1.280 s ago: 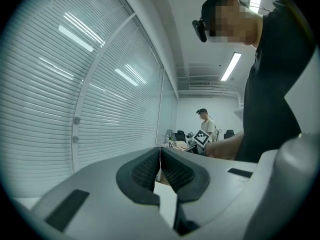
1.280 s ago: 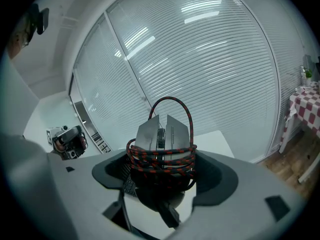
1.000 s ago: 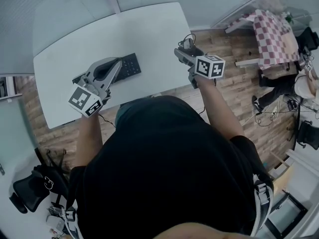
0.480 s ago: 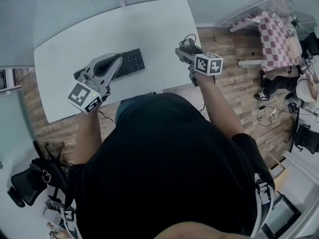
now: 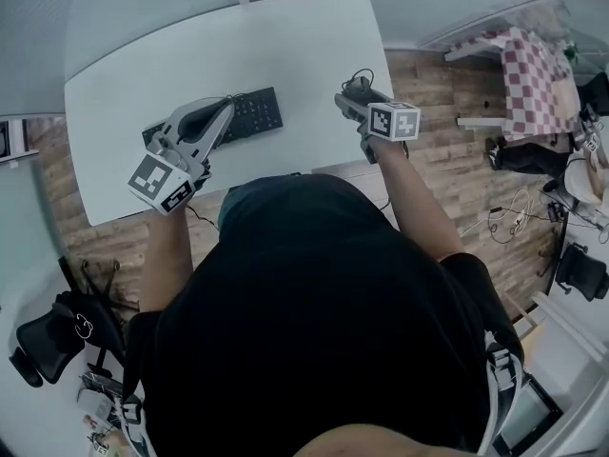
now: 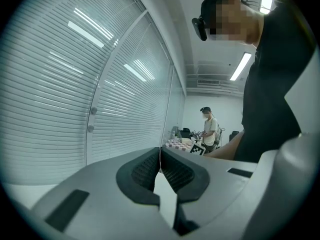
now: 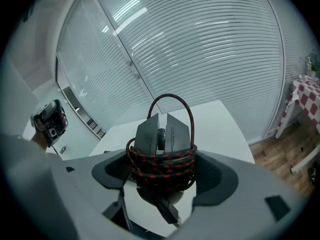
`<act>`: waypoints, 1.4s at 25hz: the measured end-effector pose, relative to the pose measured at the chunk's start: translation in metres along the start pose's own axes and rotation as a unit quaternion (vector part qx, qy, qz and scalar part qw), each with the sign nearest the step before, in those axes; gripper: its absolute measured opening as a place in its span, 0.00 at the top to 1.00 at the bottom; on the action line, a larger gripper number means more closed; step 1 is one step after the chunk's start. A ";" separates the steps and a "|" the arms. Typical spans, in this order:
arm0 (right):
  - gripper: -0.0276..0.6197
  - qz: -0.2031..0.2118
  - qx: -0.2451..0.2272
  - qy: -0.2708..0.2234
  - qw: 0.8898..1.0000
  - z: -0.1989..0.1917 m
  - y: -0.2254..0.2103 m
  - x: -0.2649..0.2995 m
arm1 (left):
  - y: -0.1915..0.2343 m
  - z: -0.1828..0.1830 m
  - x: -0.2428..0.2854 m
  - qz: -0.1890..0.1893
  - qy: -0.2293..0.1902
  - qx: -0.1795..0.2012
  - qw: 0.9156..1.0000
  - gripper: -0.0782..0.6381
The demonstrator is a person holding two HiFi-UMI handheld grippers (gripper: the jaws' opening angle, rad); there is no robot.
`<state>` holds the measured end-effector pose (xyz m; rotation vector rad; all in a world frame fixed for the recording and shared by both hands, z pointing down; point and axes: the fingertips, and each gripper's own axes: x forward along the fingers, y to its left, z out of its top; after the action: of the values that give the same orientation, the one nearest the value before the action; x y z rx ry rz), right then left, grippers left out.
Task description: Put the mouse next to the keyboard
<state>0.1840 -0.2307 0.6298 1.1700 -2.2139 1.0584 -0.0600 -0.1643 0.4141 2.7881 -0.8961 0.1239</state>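
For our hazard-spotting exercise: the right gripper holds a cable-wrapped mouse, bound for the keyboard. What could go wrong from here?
1. The right gripper clamps the mouse across its wound cable; the coils could slip, or come loose and snag on release.
2. It hangs near the table edge, so a dropped mouse might reach the floor.
3. The shut left gripper hangs over the keyboard and could get in the way.

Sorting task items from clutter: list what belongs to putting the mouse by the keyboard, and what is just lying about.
Belongs to the job:
mouse, cable-wrapped, held in the right gripper
keyboard
white table

Just lying about:
checkered cloth
black chair
floor cables
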 end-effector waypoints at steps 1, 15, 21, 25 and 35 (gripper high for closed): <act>0.33 0.000 0.001 0.004 1.000 -0.001 0.002 0.003 | 0.001 0.000 -0.001 0.001 0.000 0.000 1.000 0.86; 0.33 -0.011 0.015 0.051 0.999 -0.023 -0.004 0.043 | 0.027 -0.012 -0.009 0.012 0.011 -0.020 1.000 0.86; 0.33 -0.020 0.019 0.069 0.997 -0.028 -0.019 0.059 | 0.037 -0.013 0.001 0.010 0.016 -0.025 1.000 0.86; 0.33 -0.030 0.026 0.084 0.996 -0.039 -0.036 0.073 | 0.047 -0.016 0.005 0.013 0.020 -0.030 0.999 0.86; 0.33 -0.036 0.037 0.109 0.993 -0.052 -0.048 0.094 | 0.061 -0.021 0.011 0.008 0.031 -0.038 0.999 0.86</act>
<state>0.1723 -0.2550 0.7439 1.0990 -1.9659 1.1871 -0.0868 -0.2140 0.4464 2.6919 -0.8897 0.1742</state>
